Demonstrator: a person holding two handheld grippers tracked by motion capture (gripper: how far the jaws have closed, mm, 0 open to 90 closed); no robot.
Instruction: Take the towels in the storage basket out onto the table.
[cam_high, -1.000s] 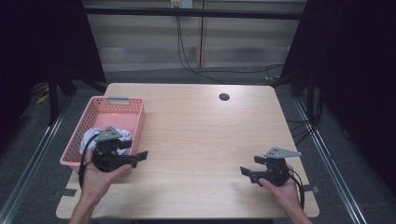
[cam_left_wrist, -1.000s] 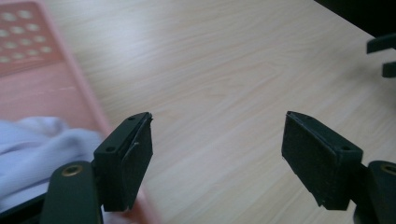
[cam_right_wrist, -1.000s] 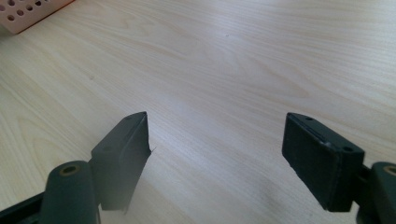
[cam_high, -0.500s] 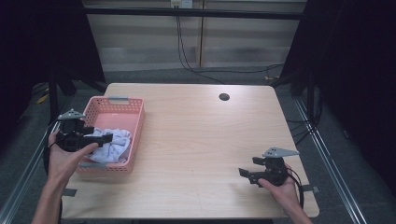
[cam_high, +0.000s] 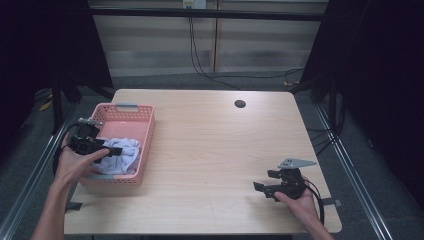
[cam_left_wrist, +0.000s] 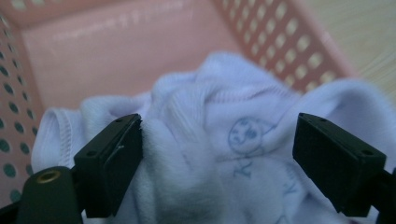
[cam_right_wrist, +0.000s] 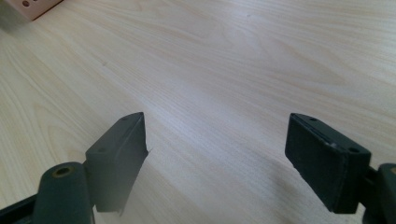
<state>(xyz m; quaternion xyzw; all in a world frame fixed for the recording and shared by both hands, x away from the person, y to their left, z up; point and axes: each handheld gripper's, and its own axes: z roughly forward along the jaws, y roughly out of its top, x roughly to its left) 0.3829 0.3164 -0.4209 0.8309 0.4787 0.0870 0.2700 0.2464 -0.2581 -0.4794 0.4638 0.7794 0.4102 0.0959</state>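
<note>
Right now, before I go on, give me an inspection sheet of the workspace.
Surface: light wooden table, dark round hole near the far edge.
Job's things: white cloth bunched in the pink basket at the table's left.
Clutter: nothing seen.
Grippers: left gripper open, jaws astride the cloth, one pad touching a fold; right gripper open over bare wood.
Cables: black cables hang behind the table.
Surroundings: dark curtains, grey floor.

I read this as lab recording bay: bare wooden table (cam_high: 210, 150) on metal frame, black curtains (cam_high: 380, 75) both sides, cables (cam_high: 200, 55) hanging down grey back wall.
</note>
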